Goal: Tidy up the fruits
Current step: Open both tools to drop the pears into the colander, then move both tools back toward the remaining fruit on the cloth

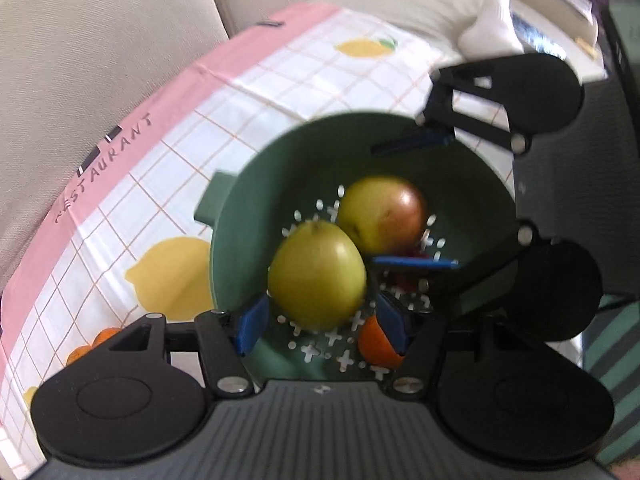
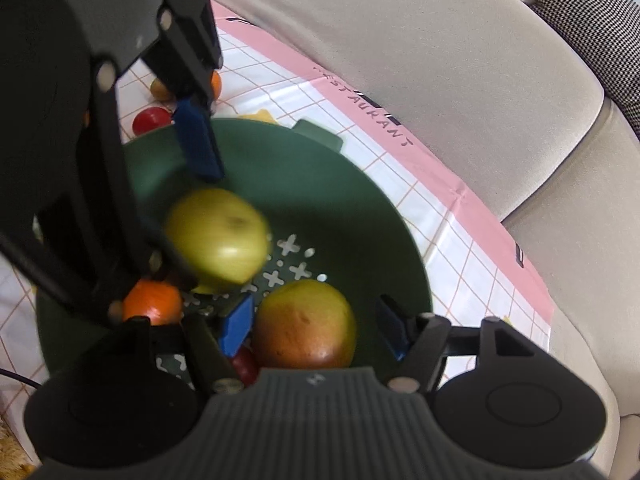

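Note:
A green colander bowl sits on the lemon-print cloth. Inside it lie a green apple, a yellow-red apple, a small orange fruit and a small dark red fruit. My left gripper is open over the bowl, its blue pads on either side of the green apple, apart from it. My right gripper is open over the yellow-red apple. The right gripper also shows in the left wrist view, spread wide.
On the cloth beyond the bowl lie a red fruit, an orange fruit and a yellowish fruit. Beige sofa cushions surround the table. A white sock-like object lies at the far right.

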Demonstrator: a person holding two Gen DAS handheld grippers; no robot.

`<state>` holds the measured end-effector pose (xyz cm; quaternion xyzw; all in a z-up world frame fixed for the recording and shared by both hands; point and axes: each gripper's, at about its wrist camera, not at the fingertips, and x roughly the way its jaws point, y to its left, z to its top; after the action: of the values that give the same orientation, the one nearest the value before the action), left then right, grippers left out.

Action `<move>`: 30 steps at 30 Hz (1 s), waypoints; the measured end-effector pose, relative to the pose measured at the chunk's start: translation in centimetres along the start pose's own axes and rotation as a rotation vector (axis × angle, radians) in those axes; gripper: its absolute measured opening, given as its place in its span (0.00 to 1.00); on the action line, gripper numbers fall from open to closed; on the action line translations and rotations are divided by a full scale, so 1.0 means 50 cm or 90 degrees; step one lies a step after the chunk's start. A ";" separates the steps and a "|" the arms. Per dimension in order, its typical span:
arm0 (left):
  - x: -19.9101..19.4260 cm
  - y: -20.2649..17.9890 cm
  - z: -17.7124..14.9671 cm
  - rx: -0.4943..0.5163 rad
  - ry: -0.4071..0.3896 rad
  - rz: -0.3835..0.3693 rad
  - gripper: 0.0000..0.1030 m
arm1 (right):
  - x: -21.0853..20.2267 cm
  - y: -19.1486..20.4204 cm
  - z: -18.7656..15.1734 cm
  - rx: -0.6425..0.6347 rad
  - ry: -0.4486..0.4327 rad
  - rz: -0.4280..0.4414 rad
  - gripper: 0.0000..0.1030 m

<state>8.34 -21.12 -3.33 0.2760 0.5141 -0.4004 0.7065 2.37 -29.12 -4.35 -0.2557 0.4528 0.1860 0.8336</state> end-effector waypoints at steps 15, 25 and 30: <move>-0.134 0.022 -0.067 -0.086 -0.123 0.028 0.70 | -0.086 0.001 0.002 0.231 -0.022 -0.014 0.63; -0.203 0.031 -0.189 -0.181 -0.190 0.089 0.68 | -0.137 0.086 0.009 0.381 -0.032 -0.082 0.63; -0.211 0.032 -0.260 -0.215 -0.199 0.135 0.65 | -0.162 0.141 0.028 0.419 -0.049 -0.129 0.63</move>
<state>1.53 -6.91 2.47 0.1412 0.4266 -0.2702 0.8515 -4.75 -23.27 1.33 -0.0097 0.4288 -0.0437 0.9023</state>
